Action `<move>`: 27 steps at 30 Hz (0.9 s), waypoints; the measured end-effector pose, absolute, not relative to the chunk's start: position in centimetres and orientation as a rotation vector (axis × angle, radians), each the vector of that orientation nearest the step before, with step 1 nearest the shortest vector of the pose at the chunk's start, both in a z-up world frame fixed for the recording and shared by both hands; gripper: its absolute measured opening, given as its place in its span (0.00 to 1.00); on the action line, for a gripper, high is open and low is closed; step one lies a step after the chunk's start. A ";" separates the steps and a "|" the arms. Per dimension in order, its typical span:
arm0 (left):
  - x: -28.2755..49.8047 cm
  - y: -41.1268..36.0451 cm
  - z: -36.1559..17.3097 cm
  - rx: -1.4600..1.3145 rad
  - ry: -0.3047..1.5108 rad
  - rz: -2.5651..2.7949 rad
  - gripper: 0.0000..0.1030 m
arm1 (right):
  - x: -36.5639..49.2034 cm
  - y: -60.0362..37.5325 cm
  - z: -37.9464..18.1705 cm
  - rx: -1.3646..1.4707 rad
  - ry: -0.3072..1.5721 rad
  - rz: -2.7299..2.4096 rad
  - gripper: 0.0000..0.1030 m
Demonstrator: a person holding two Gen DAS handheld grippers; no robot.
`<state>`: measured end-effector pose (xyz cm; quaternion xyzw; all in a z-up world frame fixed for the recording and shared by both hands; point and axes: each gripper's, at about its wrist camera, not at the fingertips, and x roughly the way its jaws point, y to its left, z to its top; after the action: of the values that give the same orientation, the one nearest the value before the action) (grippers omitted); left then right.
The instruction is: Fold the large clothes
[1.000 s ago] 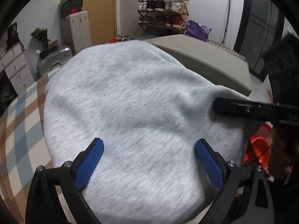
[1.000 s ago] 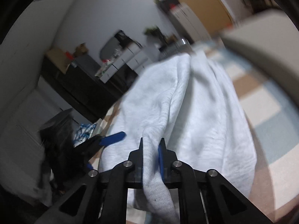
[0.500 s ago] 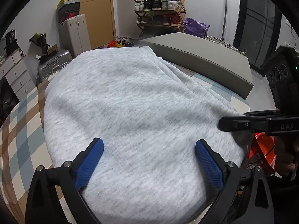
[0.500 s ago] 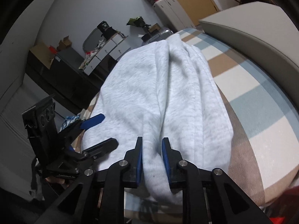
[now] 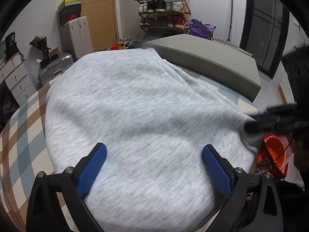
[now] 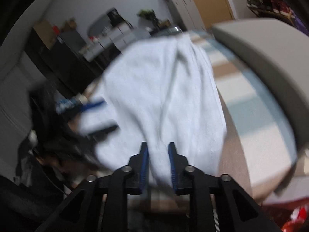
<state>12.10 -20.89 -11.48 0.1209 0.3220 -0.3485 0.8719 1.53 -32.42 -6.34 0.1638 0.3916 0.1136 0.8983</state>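
Observation:
A large light grey sweatshirt (image 5: 135, 104) lies spread over the checked bed cover (image 5: 21, 119). My left gripper (image 5: 154, 154) is open and hovers over the garment's near edge, holding nothing. My right gripper (image 6: 158, 150) is shut on a bunched corner of the sweatshirt (image 6: 160, 89) at its near end. In the left wrist view the right gripper (image 5: 249, 121) shows blurred at the garment's right corner. In the right wrist view the left gripper (image 6: 100, 114) shows blurred at the left side of the cloth.
A grey padded headboard or bench (image 5: 202, 58) runs along the far right of the bed. A shoe rack (image 5: 164, 5), suitcases (image 5: 75, 32) and drawers (image 5: 15, 77) stand behind. A red bucket (image 5: 274, 150) sits on the floor at the right.
My right gripper has moved with the held corner; its view is now motion-blurred. The cloth near that corner has lifted and stretched. My left gripper has stayed open over the garment.

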 end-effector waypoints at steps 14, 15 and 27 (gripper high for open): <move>12.1 -21.0 -11.3 0.233 0.683 -0.711 0.94 | 13.5 -32.1 -3.9 0.269 0.754 0.276 0.05; 12.3 -20.7 -11.2 0.213 0.686 -0.722 0.94 | 12.9 -31.4 -3.0 0.217 0.724 0.290 0.05; 12.0 -21.4 -11.3 0.238 0.690 -0.711 0.94 | 13.5 -33.7 -6.4 0.170 0.900 0.118 0.26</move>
<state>12.02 -21.43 -11.28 0.1137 0.3302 -0.3402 0.8731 13.46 -33.70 -6.44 0.0820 0.4344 0.0569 0.8952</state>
